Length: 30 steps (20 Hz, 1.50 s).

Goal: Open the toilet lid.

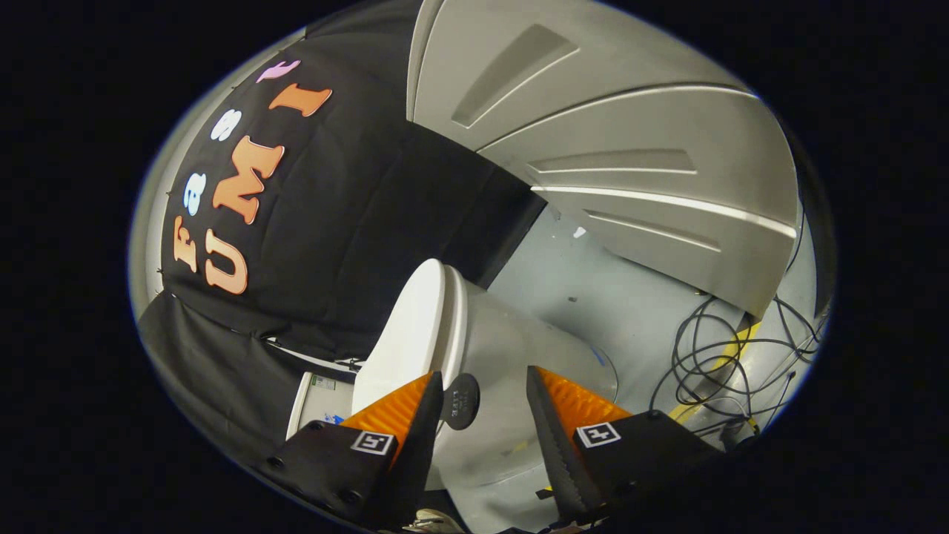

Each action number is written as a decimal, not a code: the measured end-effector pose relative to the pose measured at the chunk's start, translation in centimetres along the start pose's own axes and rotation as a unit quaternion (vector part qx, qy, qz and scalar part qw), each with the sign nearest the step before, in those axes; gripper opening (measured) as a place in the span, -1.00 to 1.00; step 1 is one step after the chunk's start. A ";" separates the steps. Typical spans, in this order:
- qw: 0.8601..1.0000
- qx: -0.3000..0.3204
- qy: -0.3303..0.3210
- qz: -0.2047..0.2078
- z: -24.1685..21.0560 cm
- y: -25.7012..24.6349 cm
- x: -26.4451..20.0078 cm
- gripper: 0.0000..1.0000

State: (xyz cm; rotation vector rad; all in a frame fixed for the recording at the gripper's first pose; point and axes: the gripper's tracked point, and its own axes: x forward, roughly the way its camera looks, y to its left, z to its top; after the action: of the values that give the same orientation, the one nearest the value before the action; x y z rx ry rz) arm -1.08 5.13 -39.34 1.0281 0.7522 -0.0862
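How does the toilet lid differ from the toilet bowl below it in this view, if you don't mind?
The toilet lid is a thin, flattish slab, while the toilet bowl is a bulky, rounded body. The lid looks brighter white; the bowl looks greyer, in shade. The lid lies just beyond one finger of the open gripper, whereas the bowl shows between both fingers. Both are smooth, pale and glossy.

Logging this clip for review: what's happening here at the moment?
A person's hand-held gripper is aimed at a white toilet in a booth, the view strongly tilted. Its fingers stand apart with nothing pressed between them; the toilet body lies just ahead, seen through the gap. The toilet lid lies against the seat, so it looks closed. Loose cables lie on the floor beyond.
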 end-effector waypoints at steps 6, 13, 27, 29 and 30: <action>0.999 0.006 0.028 0.027 -1.4 0.9 1.2 0.07; 0.996 0.059 0.039 0.063 -1.2 1.3 1.3 -0.45; 0.995 0.098 0.016 0.027 -0.2 2.0 1.2 -0.84; 0.996 0.089 0.012 0.018 0.0 2.1 1.4 -0.84; 0.998 0.065 -0.010 0.012 0.6 2.2 2.1 -0.85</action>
State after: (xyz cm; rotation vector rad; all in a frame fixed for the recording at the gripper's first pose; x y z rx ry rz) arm 1.70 6.38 -38.73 1.1589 0.7244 -0.1264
